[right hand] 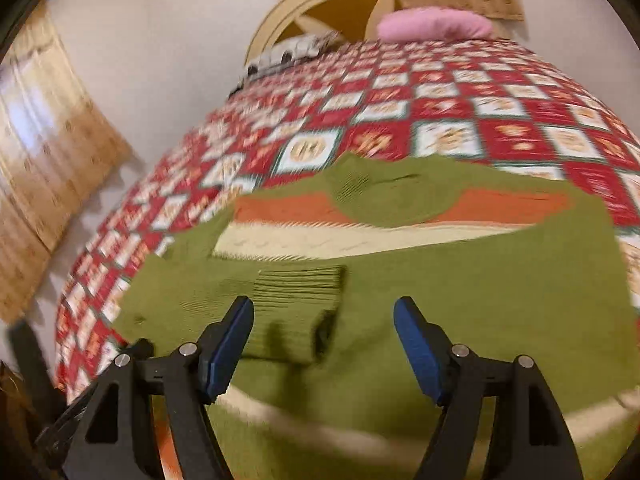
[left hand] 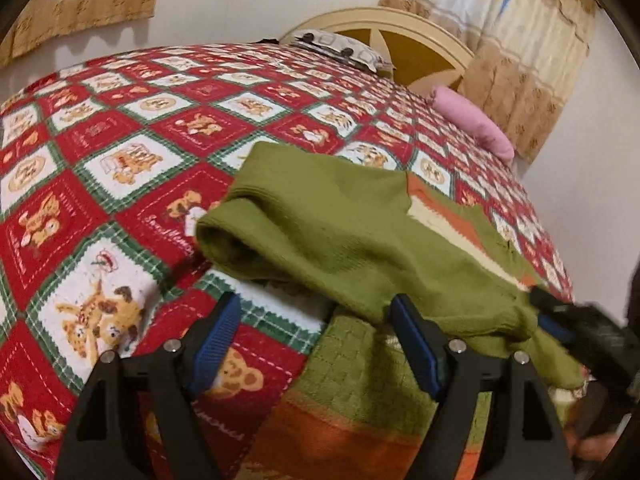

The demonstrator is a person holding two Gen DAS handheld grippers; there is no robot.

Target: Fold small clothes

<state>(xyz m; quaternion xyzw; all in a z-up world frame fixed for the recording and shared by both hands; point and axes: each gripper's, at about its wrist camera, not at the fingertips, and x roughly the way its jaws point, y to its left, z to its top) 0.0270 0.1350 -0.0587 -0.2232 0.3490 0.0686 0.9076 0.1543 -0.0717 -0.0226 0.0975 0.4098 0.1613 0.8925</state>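
A small green knitted sweater [left hand: 340, 232] with orange and cream stripes lies on the red patchwork bedspread [left hand: 120, 140]. In the left wrist view my left gripper [left hand: 316, 332] is open, its blue pads low over the sweater's near edge, holding nothing. The right gripper [left hand: 560, 320] shows at the right edge, at the sweater's hem. In the right wrist view the sweater [right hand: 460, 300] lies flat, a ribbed sleeve cuff [right hand: 300, 300] folded across its body. My right gripper [right hand: 324, 336] is open just above that cuff.
A pink pillow [left hand: 472, 120] and a patterned pillow [left hand: 340, 50] lie at the head of the bed by the cream headboard [left hand: 400, 40]. Beige curtains [left hand: 520, 60] hang behind. The pink pillow also shows in the right wrist view [right hand: 432, 24].
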